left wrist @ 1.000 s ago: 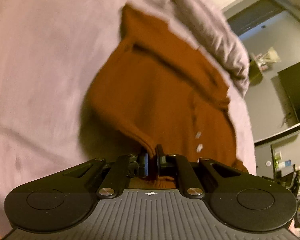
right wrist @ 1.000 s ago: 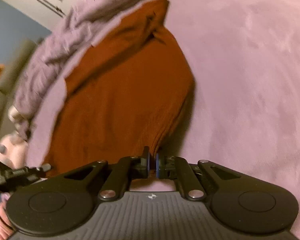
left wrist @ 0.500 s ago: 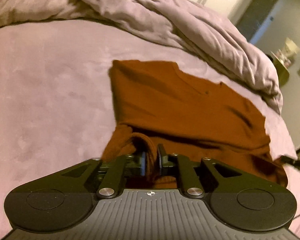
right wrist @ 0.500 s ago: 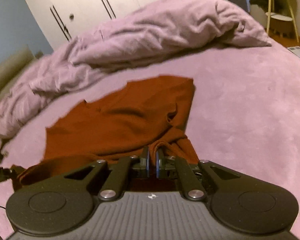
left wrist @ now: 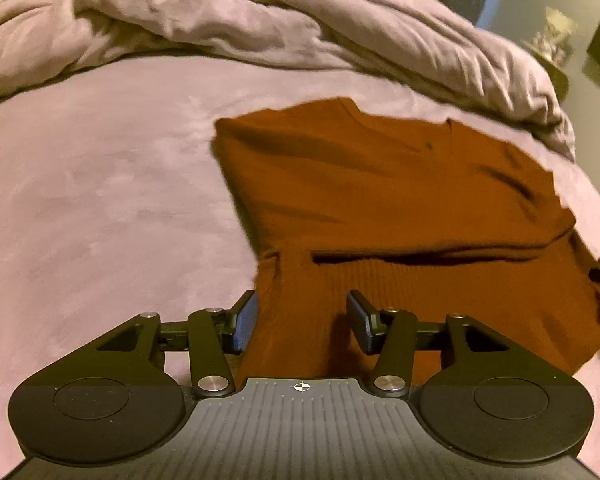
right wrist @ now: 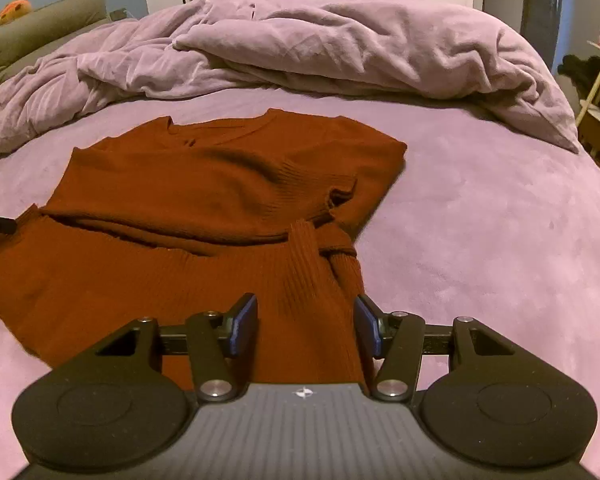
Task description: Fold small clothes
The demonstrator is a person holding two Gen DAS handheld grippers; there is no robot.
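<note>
Item: rust sweater (right wrist: 204, 200), flat on bed (right wrist: 480, 220), lower part folded up.
Left gripper (left wrist: 302, 320), right gripper (right wrist: 305, 326): fingers spread, holding nothing.
Risk: the bunched right cuff, seemingly loose, could snag and undo the fold.

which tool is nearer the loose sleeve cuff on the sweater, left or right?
Right. The right tool is open over the sweater's near edge, the sleeve cuff just ahead. The left tool, also open, sits at the opposite corner.
</note>
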